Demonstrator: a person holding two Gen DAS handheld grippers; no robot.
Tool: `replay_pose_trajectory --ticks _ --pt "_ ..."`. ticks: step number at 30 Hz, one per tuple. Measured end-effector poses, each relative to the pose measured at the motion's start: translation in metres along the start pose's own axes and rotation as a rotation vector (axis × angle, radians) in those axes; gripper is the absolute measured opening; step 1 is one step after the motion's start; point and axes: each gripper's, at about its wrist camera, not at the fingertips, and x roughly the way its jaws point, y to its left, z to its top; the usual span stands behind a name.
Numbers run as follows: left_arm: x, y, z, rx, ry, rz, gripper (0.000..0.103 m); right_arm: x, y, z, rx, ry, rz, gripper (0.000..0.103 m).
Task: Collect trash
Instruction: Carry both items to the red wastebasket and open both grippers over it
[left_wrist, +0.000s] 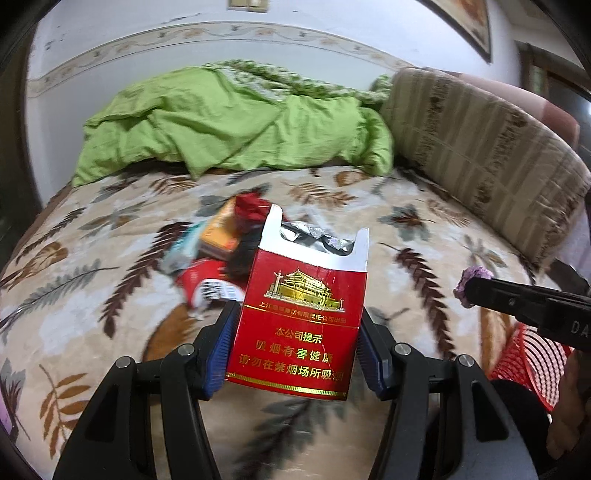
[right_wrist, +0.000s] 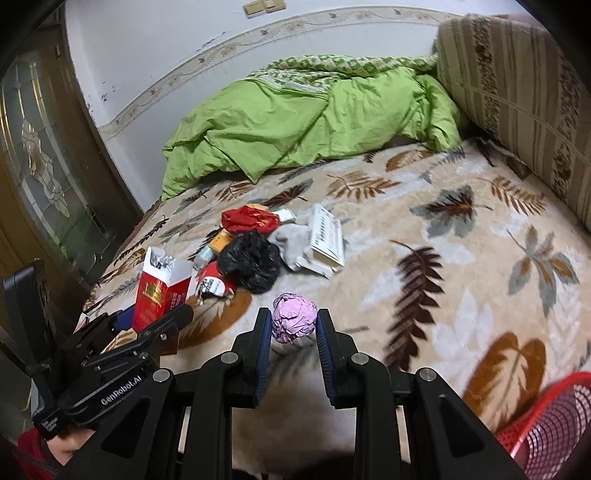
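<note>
The trash pile (right_wrist: 258, 251) on the leaf-print blanket (right_wrist: 424, 229) serves as the landmark. Left of the pile, the left gripper (left_wrist: 295, 325) is clamped on a red cigarette pack (left_wrist: 299, 317), its blue pads pressing the pack's two sides; the pack stands upright, lifted above the blanket, its lid torn off and foil showing at the top. In the right wrist view the same pack (right_wrist: 159, 291) sits just left of the pile, nearer the camera.

The pile itself holds a red crumpled bag (right_wrist: 249, 218) at the far side, an orange box (right_wrist: 221, 238), a black plastic bag (right_wrist: 251, 264) in the middle, a red-and-white wrapper (right_wrist: 214, 282) at the near side, and a white box (right_wrist: 325, 240) with grey cloth (right_wrist: 293, 242) on the right edge.

Near of the pile and slightly right, the right gripper (right_wrist: 293, 325) is closed on a pink paper ball (right_wrist: 293, 322), held between its fingers above the blanket.

Far right of the pile, at the near corner, stands a red mesh basket (right_wrist: 550, 424). Beyond the pile lies a green quilt (right_wrist: 303, 122).
</note>
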Motion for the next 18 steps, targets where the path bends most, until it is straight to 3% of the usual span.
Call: replay_pose_trajectory --ticks 10,18 --pt "-0.005 -0.086 0.006 0.136 0.048 -0.204 0.058 -0.060 -0.063 -0.014 0.140 -0.007 -0.044 0.026" --pt "-0.005 -0.175 0.011 0.265 0.098 -0.399 0.058 -0.137 -0.132 -0.040 0.271 -0.065 -0.192 0.026"
